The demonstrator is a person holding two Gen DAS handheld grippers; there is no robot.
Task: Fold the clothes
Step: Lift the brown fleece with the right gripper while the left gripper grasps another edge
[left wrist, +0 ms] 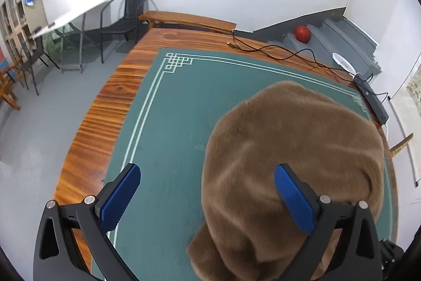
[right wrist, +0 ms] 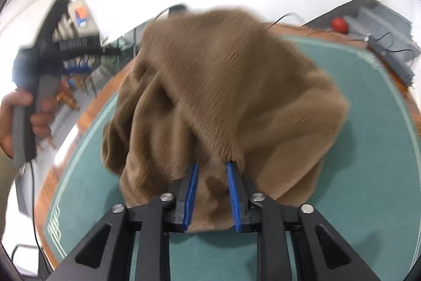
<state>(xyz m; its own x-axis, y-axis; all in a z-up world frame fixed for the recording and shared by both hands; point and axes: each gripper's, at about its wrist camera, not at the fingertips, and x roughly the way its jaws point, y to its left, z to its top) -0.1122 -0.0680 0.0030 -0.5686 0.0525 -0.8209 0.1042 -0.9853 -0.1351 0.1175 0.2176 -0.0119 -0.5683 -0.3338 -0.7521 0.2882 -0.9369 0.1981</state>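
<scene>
Low in the frame, the right gripper [right wrist: 212, 195] stands slightly parted, brown fleece garment [right wrist: 223, 86] bunched between its blue pads; the left gripper [left wrist: 208, 198] gapes wide, empty; the garment lies heaped on the green-matted surface [left wrist: 168, 123].

a plain tan-brown fleece garment [left wrist: 292, 149] lies on a teal green mat [left wrist: 179, 107], which has a pale double line border and a key-fret knot at its corner, over a striped orange-brown wooden table [left wrist: 105, 107]. both grippers are black with ribbed blue pads [right wrist: 190, 195]. a red ball [left wrist: 301, 34] sits on grey steps [left wrist: 336, 38].
</scene>
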